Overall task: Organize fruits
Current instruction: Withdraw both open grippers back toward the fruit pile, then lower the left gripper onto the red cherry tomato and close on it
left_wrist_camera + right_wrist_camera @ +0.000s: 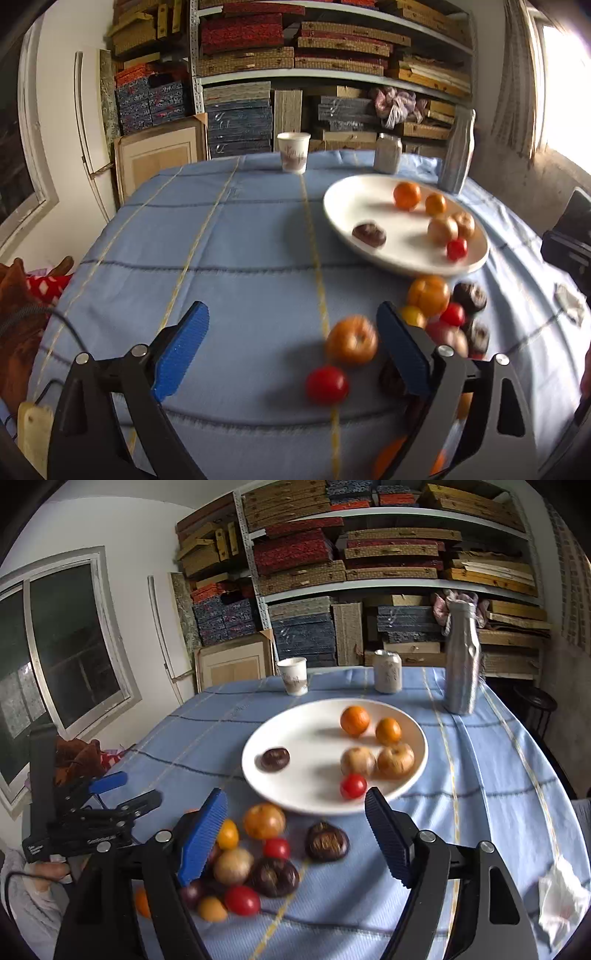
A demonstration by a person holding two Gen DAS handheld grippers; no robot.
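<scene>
Bench (480, 775) w/ blue checked cloth. White plate (295, 731) near centre, holding 6 fruits: 2 oranges (355, 720) at back, 2 tan apple-like fruits (395, 760) side by side in front of them, 1 small red tomato (353, 786) at near rim, 1 dark brown fruit (275, 759) apart on left. Loose fruit pile (258, 864) on cloth just in front of plate: orange, yellow, red, tan, dark brown pcs, some touching. Left claw (291, 328): wide open, nothing held; an orange fruit (351, 339) and red tomato (327, 384) lie on cloth between its fingers, nearer the right-hand one, not gripped. Right claw (295, 812): wide open, nothing held, over near edge of pile. Behind plate: paper cup (293, 675), can (387, 676), tall silver bottle (461, 661), all upright. Crumpled white tissue (561, 897) at right edge of bench. Shelves (369, 572) of stacked boxes at back. Frames slightly blurred.
</scene>
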